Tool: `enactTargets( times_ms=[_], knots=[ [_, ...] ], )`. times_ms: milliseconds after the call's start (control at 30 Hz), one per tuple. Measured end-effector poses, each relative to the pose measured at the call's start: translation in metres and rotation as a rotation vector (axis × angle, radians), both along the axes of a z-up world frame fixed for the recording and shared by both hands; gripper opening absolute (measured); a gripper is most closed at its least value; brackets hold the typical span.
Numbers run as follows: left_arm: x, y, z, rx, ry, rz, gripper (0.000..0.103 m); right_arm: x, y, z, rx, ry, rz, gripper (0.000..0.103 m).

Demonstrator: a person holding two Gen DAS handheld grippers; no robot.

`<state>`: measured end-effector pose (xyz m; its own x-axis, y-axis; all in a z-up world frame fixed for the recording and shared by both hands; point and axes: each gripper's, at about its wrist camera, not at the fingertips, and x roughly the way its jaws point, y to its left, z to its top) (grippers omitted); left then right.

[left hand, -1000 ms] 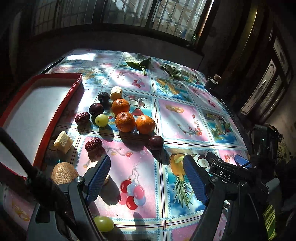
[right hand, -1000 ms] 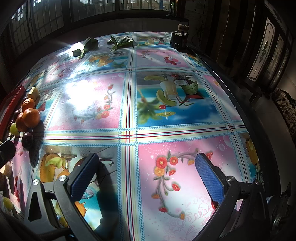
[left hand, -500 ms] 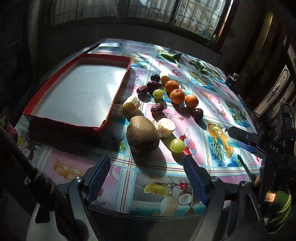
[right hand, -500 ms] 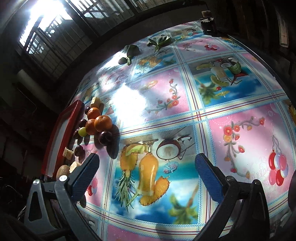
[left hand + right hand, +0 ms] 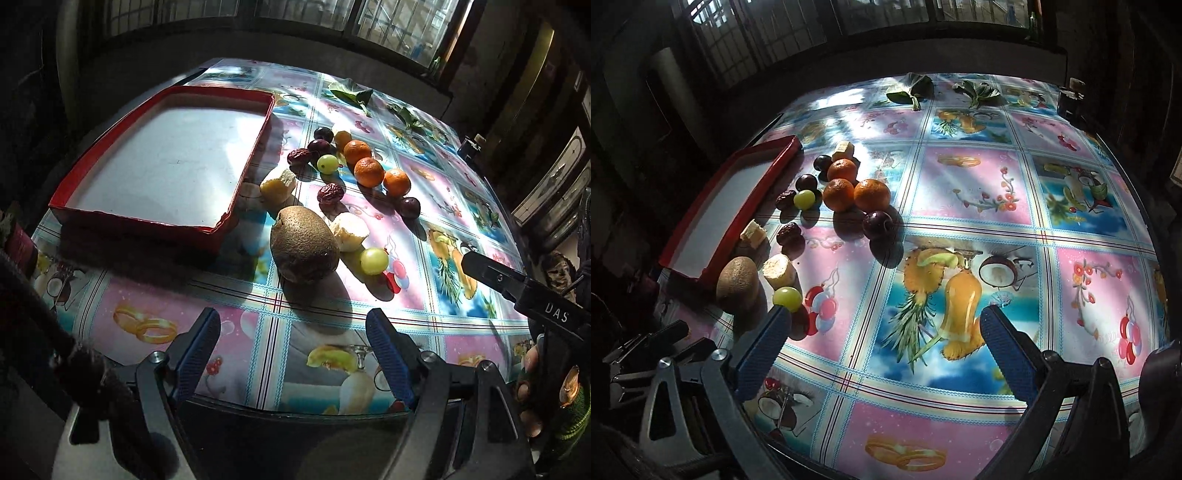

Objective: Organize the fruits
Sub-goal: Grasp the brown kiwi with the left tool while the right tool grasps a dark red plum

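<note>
Currently, both grippers are hovering above the near edge of the table (image 5: 155, 306), which is carrying a glossy fruit-print cloth. The left gripper (image 5: 293, 354) is holding its jaws wide apart with nothing between them; the right gripper (image 5: 882, 343) is likewise standing wide and empty.

Fruit is lying loose on the cloth, just beside the right wall of a red tray (image 5: 255, 162) with a white floor; no fruit is lying inside the tray.

- A brown kiwi (image 5: 303, 244) is sitting nearest the left gripper, touching a pale cut fruit chunk (image 5: 350, 232).
- A green grape (image 5: 374, 260) is resting just beside that chunk.
- A second pale chunk (image 5: 277, 186) is lying near the tray wall, with a wrinkled red date (image 5: 330, 192) beside it.
- Three oranges (image 5: 368, 172) are lying in a touching row, with a dark plum (image 5: 410, 207) near their end.
- Farther back, another date (image 5: 299, 156), a second green grape (image 5: 327, 163) and two more dark plums (image 5: 320, 147) are clustering together.

Green leaves (image 5: 913, 88) are lying at the far edge of the table. In the left wrist view, the person's hand (image 5: 532, 391) is gripping the right tool's handle.
</note>
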<state>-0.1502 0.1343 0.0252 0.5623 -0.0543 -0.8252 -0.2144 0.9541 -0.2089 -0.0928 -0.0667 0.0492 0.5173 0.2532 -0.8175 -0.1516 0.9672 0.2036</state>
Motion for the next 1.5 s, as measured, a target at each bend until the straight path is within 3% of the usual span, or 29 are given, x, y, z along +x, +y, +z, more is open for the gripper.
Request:
enactTargets(
  times_ms=[567,900,1000,1067,1233,1333,1500],
  knots=[
    [0.015,0.002,-0.005,0.000,0.047,0.015,0.081,0.000,0.031,-0.015,0.033,0.031,0.123,0.075],
    [0.046,-0.005,-0.007,0.007,0.048,-0.003,0.079,0.057,0.020,-0.026,0.010,0.039,0.074,0.060],
    [0.055,-0.004,-0.013,0.001,0.072,0.001,0.071,0.071,0.020,-0.033,0.008,0.048,0.070,0.059],
    [0.059,-0.002,-0.018,-0.012,0.090,0.008,0.058,0.080,0.022,-0.038,0.003,0.057,0.072,0.059],
    [0.061,0.000,-0.021,-0.014,0.091,0.011,0.050,0.094,0.031,-0.040,-0.019,0.038,0.100,0.055],
    [0.060,-0.001,-0.021,-0.005,0.080,0.009,0.049,0.096,0.038,-0.041,-0.060,0.017,0.120,0.050],
    [0.059,-0.002,-0.019,0.001,0.079,0.003,0.045,0.095,0.044,-0.041,-0.135,-0.013,0.137,0.029]
  ],
)
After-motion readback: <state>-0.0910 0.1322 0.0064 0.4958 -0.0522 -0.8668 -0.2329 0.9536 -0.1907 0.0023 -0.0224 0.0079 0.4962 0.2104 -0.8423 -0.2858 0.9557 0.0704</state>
